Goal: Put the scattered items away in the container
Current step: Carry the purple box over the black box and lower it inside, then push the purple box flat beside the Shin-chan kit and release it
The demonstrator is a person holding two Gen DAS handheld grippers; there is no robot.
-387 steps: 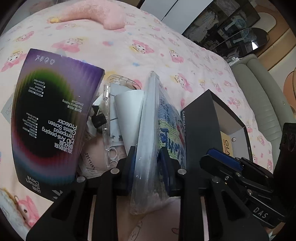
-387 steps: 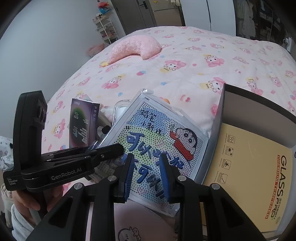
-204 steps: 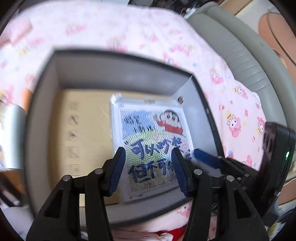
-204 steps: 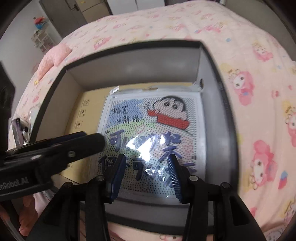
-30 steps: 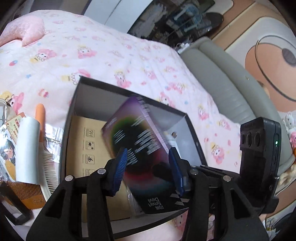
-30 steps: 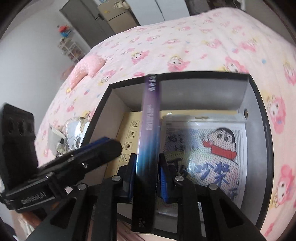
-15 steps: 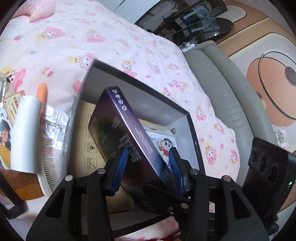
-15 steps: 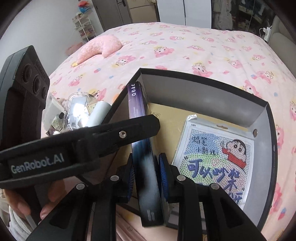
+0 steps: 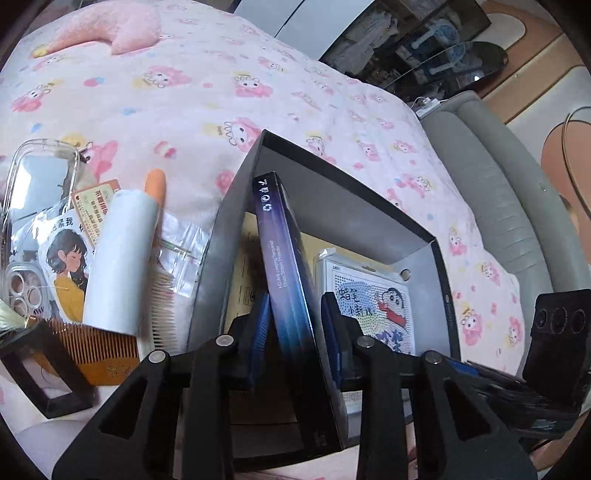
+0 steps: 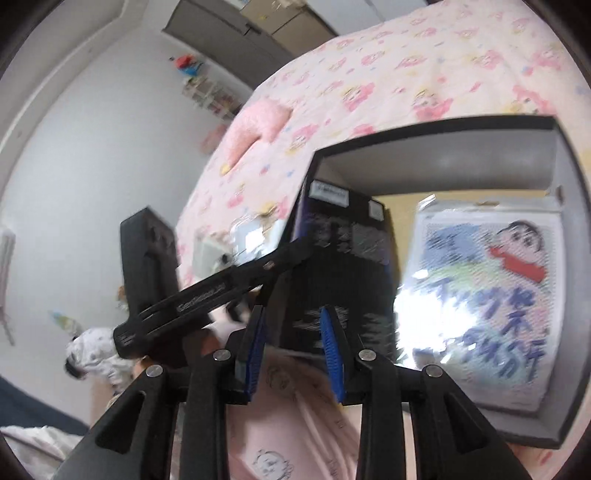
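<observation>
1. Closing on the purple screen-protector box, my left gripper brings its blue pads in from either side of the box's narrow edge; the left pad touches it, though a thin gap shows at the right pad, so a full clamp cannot be confirmed from this view.
2. The purple box stands on edge and tilted inside the black container, leaning close to its left wall, its lower end down at the near rim.
3. My right gripper is opening, its jaws parted with the box's lower edge just ahead of them rather than pressed between the pads; that view is blurred.
4. Lying flat on the container's floor to the right of the box is the cartoon bead-art pack, glare washing over its plastic in the right wrist view. A yellow-tan sheet shows beneath, on the container floor.
5. Outside the container, on the pink cartoon-print bedspread, scattered items wait to its left: a white tube with an orange-tipped stick behind it, an amber comb, a clear phone case, a sticker of a girl in yellow and a clear plastic bag.
6. A pink crescent pillow rests at the far end of the bed.
</observation>
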